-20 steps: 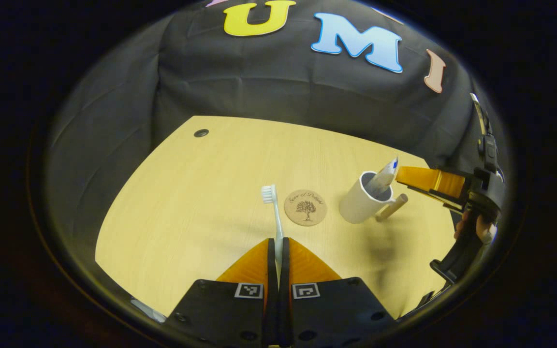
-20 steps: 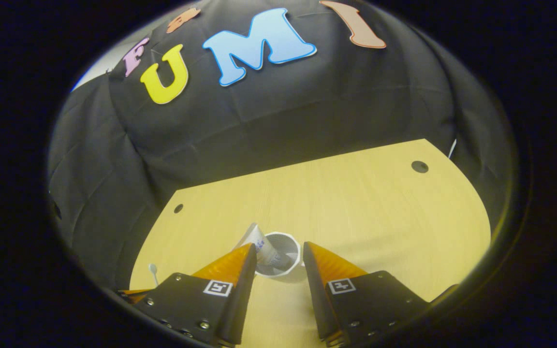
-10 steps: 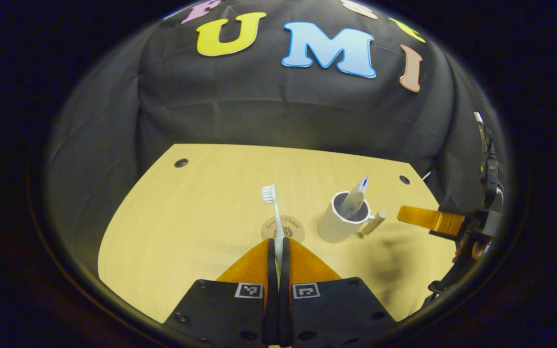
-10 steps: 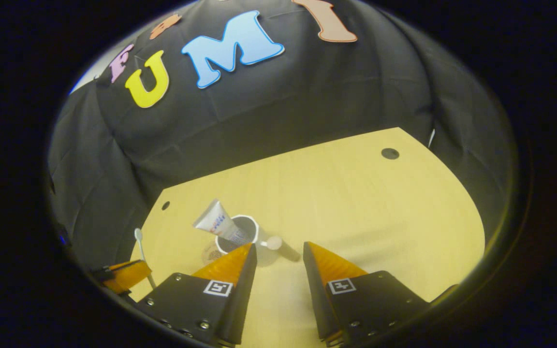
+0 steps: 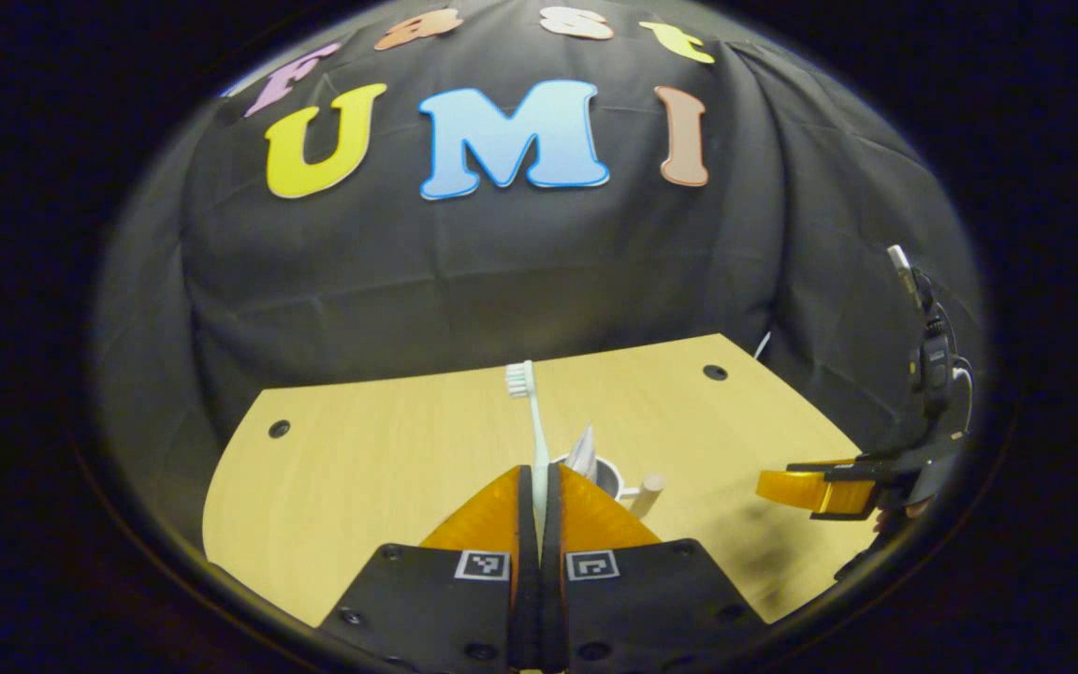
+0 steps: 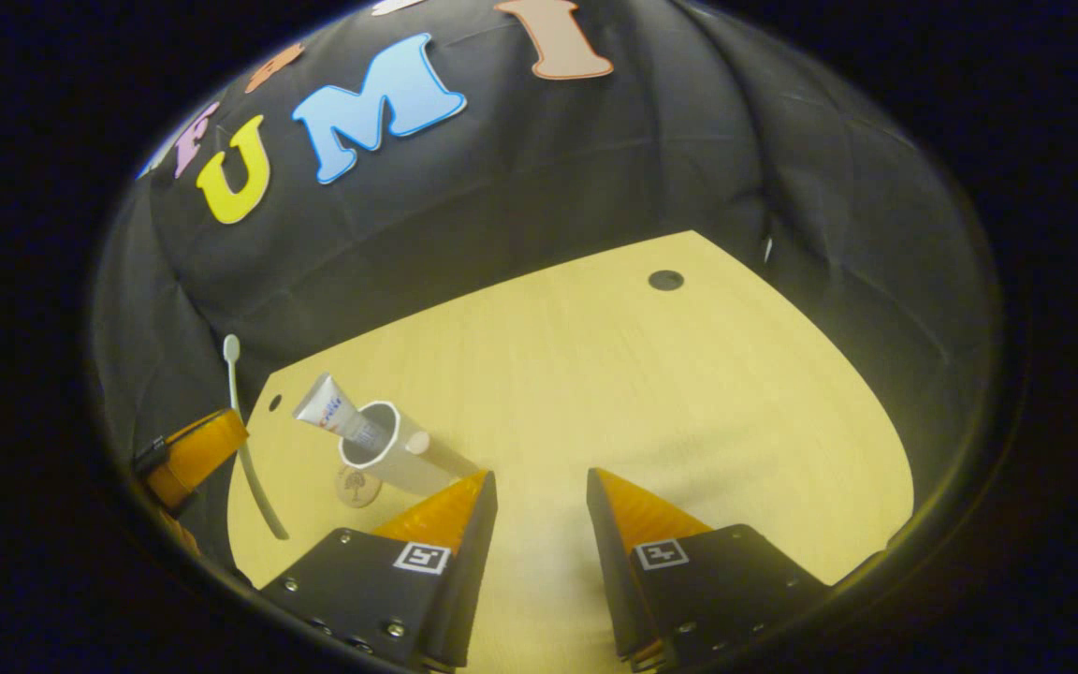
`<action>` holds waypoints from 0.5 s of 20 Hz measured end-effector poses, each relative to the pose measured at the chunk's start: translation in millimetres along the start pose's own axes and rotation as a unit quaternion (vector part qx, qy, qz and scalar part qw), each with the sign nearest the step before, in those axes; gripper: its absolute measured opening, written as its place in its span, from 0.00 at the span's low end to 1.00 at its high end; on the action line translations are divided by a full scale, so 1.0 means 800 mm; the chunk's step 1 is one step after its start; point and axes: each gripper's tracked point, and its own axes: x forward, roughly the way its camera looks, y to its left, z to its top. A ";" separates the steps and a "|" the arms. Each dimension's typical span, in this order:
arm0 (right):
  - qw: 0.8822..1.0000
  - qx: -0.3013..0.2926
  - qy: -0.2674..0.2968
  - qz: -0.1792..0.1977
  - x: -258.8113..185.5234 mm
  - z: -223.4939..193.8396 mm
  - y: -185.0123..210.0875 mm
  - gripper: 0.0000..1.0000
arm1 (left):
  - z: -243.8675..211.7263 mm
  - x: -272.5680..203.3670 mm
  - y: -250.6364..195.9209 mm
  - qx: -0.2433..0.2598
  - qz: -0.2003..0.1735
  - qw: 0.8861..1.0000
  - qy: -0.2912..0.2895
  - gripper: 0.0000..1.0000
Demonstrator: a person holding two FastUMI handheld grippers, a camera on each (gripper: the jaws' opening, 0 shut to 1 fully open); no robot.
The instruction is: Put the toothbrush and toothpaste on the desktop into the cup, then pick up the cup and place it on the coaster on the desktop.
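- The desktop is pale yellow wood with small dark round holes near its far corners, and a black cloth wall hangs close behind and around it
- In the left gripper view the left gripper has its orange fingers pressed together on the handle of the toothbrush, which stands upright with its bristle head at the top, well above the wood
- Just beyond and to the right of those fingers, the white cup sits on the desktop with the toothpaste leaning out of it and a wooden handle sticking out to its right
- The right gripper view shows the right gripper with its fingers apart and nothing between them, over bare wood
- There the cup lies ahead and to the left of the right gripper, toothpaste tilting leftward from its rim
- The round coaster lies flat just beside the cup's base, on its near left side; whether they touch I cannot tell
- The left gripper with the toothbrush appears at the left edge there
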 end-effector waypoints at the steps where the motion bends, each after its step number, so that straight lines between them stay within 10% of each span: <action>1: 1.000 0.003 0.001 -0.007 -0.004 -0.001 -0.010 0.55 | 0.006 0.006 -0.013 0.006 -0.009 1.000 -0.005 0.08; 10: 0.999 0.031 0.007 -0.014 -0.021 -0.001 -0.043 0.55 | 0.047 0.048 -0.087 0.063 -0.052 0.996 -0.045 0.08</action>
